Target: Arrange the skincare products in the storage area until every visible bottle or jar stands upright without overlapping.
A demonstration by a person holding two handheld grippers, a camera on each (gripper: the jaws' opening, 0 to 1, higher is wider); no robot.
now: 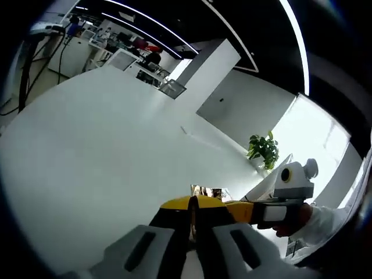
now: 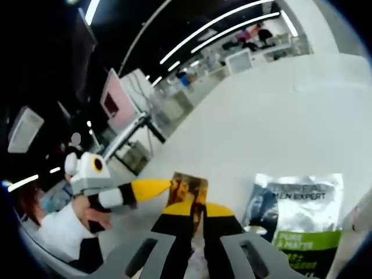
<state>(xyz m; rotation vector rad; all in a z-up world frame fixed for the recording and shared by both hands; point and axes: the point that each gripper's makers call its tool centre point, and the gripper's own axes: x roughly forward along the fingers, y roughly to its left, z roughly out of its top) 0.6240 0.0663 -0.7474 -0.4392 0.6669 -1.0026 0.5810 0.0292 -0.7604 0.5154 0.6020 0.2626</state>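
A small brown sachet (image 2: 187,187) stands on edge between my right gripper's (image 2: 196,214) yellow-tipped jaws, which are shut on its lower part. My left gripper (image 2: 152,187) reaches in from the left, and its yellow tip meets the sachet's left edge. In the left gripper view my left gripper (image 1: 192,214) has its jaws pressed together on a thin edge, with the top of the sachet (image 1: 207,192) showing just beyond. The right gripper (image 1: 239,210) comes in from the right, held by a hand in a white sleeve. A silver and green sachet (image 2: 297,224) lies flat on the white table (image 2: 273,116) to the right.
The white table (image 1: 104,151) stretches far ahead of the left gripper. A potted plant (image 1: 263,150) stands at its far right edge. Desks and monitors (image 2: 119,99) lie beyond the table. A person's hand and white sleeve (image 2: 70,224) are at the lower left.
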